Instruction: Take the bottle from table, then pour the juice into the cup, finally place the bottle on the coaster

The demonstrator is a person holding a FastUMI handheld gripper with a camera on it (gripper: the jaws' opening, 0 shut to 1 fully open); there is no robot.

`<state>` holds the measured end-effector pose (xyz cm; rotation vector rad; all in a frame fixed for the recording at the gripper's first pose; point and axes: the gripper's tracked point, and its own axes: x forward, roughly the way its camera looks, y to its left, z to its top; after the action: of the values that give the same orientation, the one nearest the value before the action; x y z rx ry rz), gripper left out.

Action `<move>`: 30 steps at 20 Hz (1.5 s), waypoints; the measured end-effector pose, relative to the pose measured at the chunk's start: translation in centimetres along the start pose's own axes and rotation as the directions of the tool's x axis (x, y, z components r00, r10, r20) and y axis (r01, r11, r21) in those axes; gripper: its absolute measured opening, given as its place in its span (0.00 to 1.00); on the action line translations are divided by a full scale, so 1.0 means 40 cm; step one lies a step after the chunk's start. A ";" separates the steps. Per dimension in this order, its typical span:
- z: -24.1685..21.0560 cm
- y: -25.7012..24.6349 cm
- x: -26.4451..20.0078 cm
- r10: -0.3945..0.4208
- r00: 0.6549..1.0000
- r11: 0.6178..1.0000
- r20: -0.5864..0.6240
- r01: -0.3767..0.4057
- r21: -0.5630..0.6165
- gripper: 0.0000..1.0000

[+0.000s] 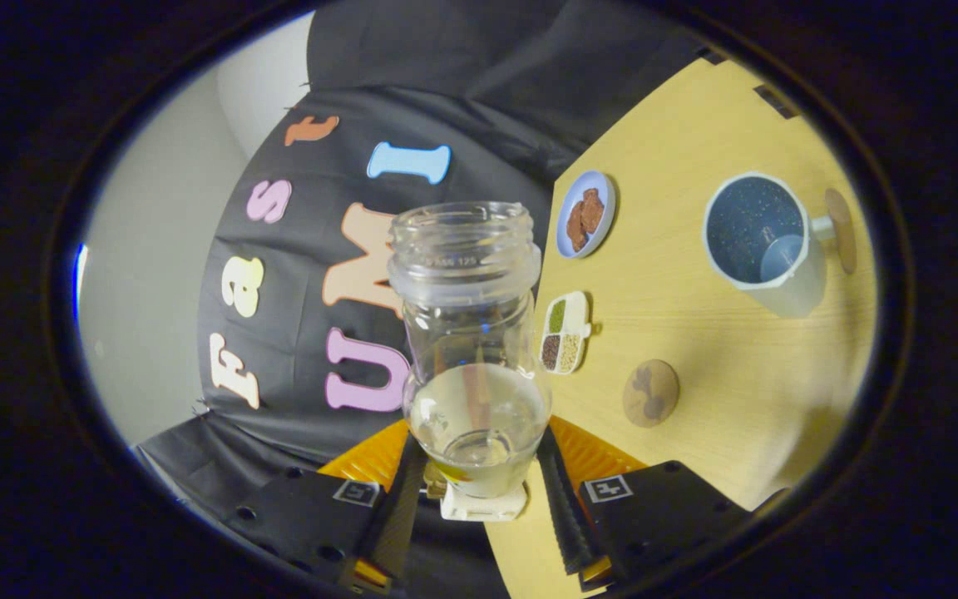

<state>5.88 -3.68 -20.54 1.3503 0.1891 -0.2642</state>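
My gripper (pixel 479 487) is shut on a clear, uncapped bottle (pixel 471 333), both fingers pressing on its lower body. The bottle is lifted off the table and the whole view is rolled to one side. A pale juice pools in the bottle's lower part, near the fingers. The white cup (pixel 763 237) with a dark speckled inside stands on the yellow table (pixel 737 374), well off to the side of the bottle and apart from it. A round brown coaster (pixel 650 393) lies on the table between the cup and my fingers.
A blue plate (pixel 585 214) with brown pieces and a small white divided dish (pixel 565 333) of grains sit near the table's far edge, by the black cloth wall. A second round brown disc (pixel 841 229) lies beyond the cup's handle.
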 end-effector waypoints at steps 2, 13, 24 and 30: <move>0.028 0.014 0.000 0.012 1.000 0.999 0.027 -0.013 0.043 0.74; 0.096 0.064 0.013 0.065 0.993 0.969 0.100 -0.087 0.232 0.74; 0.098 0.078 0.028 0.062 0.989 0.925 0.137 -0.108 0.363 0.74; 0.109 0.084 0.040 0.060 0.988 0.911 0.145 -0.114 0.396 0.74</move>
<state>8.31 -7.42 -16.95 1.7411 -0.0406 -0.3266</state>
